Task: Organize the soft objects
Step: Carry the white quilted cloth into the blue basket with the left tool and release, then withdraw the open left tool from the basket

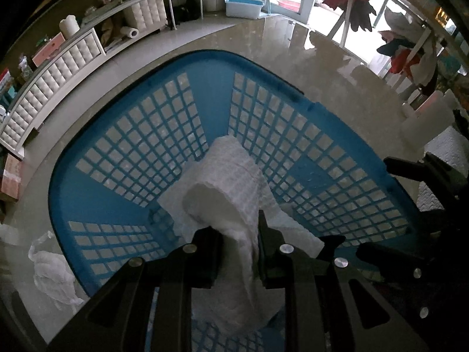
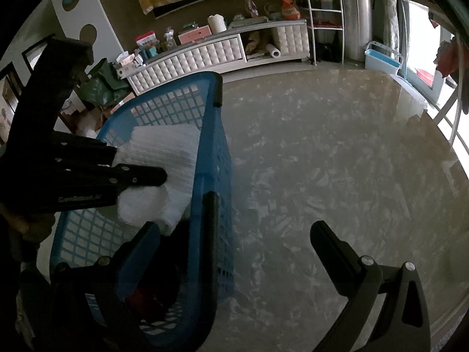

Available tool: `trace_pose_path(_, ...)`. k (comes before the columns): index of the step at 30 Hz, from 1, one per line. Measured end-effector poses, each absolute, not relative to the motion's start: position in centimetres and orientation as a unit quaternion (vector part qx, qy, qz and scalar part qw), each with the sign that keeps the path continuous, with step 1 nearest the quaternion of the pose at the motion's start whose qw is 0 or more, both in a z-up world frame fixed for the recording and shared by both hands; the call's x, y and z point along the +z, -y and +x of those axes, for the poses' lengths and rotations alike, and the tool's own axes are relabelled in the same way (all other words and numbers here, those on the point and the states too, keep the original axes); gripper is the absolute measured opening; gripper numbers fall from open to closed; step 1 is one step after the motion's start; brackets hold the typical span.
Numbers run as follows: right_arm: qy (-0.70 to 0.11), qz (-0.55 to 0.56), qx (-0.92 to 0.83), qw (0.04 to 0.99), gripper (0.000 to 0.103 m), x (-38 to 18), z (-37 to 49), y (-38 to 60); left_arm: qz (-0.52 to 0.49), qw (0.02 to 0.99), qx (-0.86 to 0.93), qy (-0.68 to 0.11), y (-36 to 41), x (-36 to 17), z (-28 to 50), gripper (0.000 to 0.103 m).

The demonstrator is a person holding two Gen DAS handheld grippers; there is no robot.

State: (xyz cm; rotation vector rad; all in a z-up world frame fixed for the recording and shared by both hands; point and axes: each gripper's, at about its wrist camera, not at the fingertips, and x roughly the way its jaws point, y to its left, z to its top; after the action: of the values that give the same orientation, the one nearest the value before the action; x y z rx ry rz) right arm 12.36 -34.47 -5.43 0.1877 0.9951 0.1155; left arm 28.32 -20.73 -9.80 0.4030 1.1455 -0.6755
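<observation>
My left gripper (image 1: 237,234) is shut on a white waffle-textured towel (image 1: 228,193) and holds it over the inside of a blue lattice laundry basket (image 1: 140,135) that stands on a glossy marble table. The towel droops between the fingers and down into the basket. In the right wrist view the left gripper (image 2: 140,176) and the towel (image 2: 167,152) show inside the basket (image 2: 211,158). My right gripper (image 2: 234,234) is open and empty, its left finger over the basket's near rim and its right finger over the table beside it. Something dark red (image 2: 143,299) lies at the basket's bottom.
A crumpled white cloth (image 1: 52,278) lies on the table left of the basket. The marble table (image 2: 337,176) stretches to the right. A white tufted cabinet (image 2: 205,52) with clutter stands behind, a wire shelf (image 2: 325,14) and a blue bucket (image 2: 381,58) near the window.
</observation>
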Motion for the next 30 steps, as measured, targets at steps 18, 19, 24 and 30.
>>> trace_pose_path(18, -0.478, 0.088, 0.060, 0.872, 0.103, -5.4, 12.2, 34.5, 0.232, 0.780, -0.279, -0.510, 21.8, -9.5, 28.2, 0.074)
trace_pose_path(19, -0.477, 0.088, 0.061, 0.872, 0.103, -5.4, 12.2, 34.6, 0.233, 0.784, -0.277, -0.505, 21.7, -9.2, 28.2, 0.078)
trace_pose_path(24, -0.475, 0.092, 0.063, 0.873, 0.103, -5.4, 12.1, 34.8, 0.241, 0.805, -0.269, -0.471, 21.0, -7.1, 27.6, 0.081)
trace_pose_path(30, -0.473, 0.084, 0.067, 0.874, 0.103, -5.2, 12.0, 34.2, 0.234, 0.815, -0.268, -0.457, 19.9, -5.0, 26.7, 0.081)
